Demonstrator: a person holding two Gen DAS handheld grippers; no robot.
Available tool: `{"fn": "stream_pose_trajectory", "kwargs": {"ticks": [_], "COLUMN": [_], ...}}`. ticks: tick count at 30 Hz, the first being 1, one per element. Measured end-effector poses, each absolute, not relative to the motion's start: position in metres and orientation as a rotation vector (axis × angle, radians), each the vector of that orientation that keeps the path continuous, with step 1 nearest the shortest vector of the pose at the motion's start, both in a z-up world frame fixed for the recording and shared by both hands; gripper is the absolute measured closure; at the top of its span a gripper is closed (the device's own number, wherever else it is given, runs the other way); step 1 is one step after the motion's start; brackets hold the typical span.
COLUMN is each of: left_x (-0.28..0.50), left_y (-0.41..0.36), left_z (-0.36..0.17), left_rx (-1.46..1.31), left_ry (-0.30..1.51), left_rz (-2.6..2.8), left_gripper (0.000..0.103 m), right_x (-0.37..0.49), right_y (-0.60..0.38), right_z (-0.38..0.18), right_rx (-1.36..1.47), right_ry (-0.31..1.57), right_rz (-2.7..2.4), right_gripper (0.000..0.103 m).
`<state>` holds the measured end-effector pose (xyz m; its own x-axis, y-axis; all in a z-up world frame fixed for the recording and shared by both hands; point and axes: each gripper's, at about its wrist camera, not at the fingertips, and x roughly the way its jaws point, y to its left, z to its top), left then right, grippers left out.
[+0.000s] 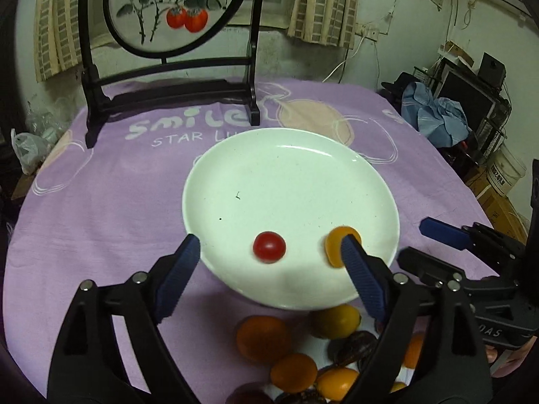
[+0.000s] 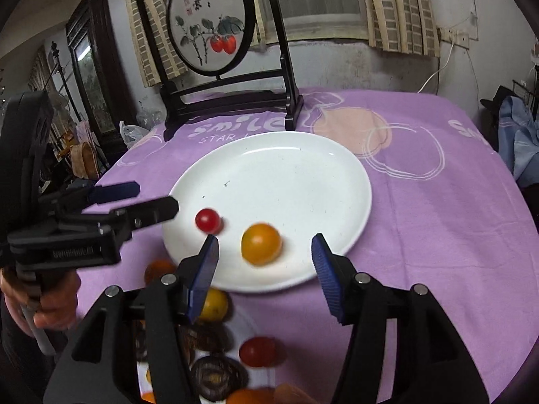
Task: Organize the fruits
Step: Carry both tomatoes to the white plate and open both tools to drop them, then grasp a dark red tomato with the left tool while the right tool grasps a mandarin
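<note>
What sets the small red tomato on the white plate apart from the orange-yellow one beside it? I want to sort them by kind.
The small red cherry tomato is deep red; the round orange-yellow tomato is amber. The red one looks clearly smaller than the orange-yellow one. The red one lies nearer the left gripper, the orange-yellow one ahead of the open right gripper. Both are round, glossy, loose and ungripped on the near part of the white round plate.

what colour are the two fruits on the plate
One red, one orange-yellow, on the white plate; clearest in the right wrist view.

Purple tablecloth [image 1: 111,208] reads "smile"; beneath it, "STAR".
</note>
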<state>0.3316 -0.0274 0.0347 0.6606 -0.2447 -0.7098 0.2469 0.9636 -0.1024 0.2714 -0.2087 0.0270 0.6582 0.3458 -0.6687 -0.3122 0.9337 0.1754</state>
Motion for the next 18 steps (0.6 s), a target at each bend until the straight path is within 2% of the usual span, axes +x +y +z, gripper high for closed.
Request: {"fn": "stream_pose_trajectory", "kwargs": {"ticks": [12,18], "left_x": [0.243,0.233], "left_y": [0.032,0.045], "left_z": [0.008,-0.005], "left_rx": [0.020,-0.009], "left_ry": [0.797,0.838], "left_rz": [-0.325,-0.329], "left_gripper": [0.011,0.011], "right_x": [0.211,0.207], "right_y": [-0.224,-0.223], "right_z": [-0.001,-0.016], "right_rx": [0.068,0.041], "right_ry": [0.882,0.946], "right_rz": [0.509,0.469], "right_gripper": [0.046,0.046]}}
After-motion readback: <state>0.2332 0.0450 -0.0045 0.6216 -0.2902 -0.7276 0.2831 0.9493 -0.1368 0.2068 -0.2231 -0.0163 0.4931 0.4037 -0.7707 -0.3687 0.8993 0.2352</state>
